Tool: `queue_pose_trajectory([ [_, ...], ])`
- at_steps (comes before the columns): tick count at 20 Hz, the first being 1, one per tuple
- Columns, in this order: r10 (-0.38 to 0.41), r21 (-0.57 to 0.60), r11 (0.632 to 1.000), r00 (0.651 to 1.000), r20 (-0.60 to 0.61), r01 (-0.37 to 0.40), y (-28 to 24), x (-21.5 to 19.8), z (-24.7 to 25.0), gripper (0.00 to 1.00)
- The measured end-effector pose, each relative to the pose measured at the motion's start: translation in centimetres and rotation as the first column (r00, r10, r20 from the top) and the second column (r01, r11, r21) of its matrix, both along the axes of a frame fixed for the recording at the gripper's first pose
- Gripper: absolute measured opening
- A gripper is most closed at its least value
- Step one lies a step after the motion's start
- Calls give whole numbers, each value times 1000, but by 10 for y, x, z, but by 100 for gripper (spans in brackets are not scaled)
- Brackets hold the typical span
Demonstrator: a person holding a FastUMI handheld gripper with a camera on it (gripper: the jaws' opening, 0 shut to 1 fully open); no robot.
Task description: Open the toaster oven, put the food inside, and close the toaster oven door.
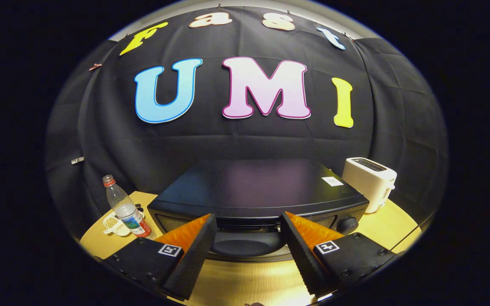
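Dim booth, sharp focus, strong fisheye bending at edges; soft purple glare on the toaster oven.

Toaster oven on the tabletop just ahead of the spread fingers; bottle and dish left, toaster right

Count, gripper view:
- 1 black toaster oven, door at the front, just beyond the fingertips.
- 1 round knob visible on the oven's front.
- 1 white label on the oven's top.
- 1 white slot toaster beside the oven.
- 1 clear plastic bottle, red cap, upright.
- 1 small white dish of pale food bits, touching the bottle's base.
- 1 wooden surface under everything.
- 1 claw with 2 fingers, spread apart, nothing between them.
- 2 square markers, one per finger.
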State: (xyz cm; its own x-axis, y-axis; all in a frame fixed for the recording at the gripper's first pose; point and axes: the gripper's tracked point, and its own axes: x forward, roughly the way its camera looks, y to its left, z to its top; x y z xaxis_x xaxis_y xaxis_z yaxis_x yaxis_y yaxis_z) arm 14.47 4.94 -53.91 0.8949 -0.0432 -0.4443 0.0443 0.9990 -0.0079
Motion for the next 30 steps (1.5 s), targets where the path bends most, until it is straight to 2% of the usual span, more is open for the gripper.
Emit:
queue_pose_trajectory([
  [6,-29,-6,1000,997,-71,29,-4,-30,-5,97],
  [12,-16,-29,1000,986,-164,12,-3,-79,-20,97],
  [17,-3,-41,999,959,-282,-9,-3,-115,-44,97],
  [19,12,-26,999,940,-340,-22,-4,-131,-59,97],
  [22,4,10,1000,907,-422,0,-10,-148,-78,97],
  [26,12,21,1000,913,-409,-4,-14,-147,-70,97],
  [30,46,80,997,913,-405,-15,-24,-154,-51,98],
])
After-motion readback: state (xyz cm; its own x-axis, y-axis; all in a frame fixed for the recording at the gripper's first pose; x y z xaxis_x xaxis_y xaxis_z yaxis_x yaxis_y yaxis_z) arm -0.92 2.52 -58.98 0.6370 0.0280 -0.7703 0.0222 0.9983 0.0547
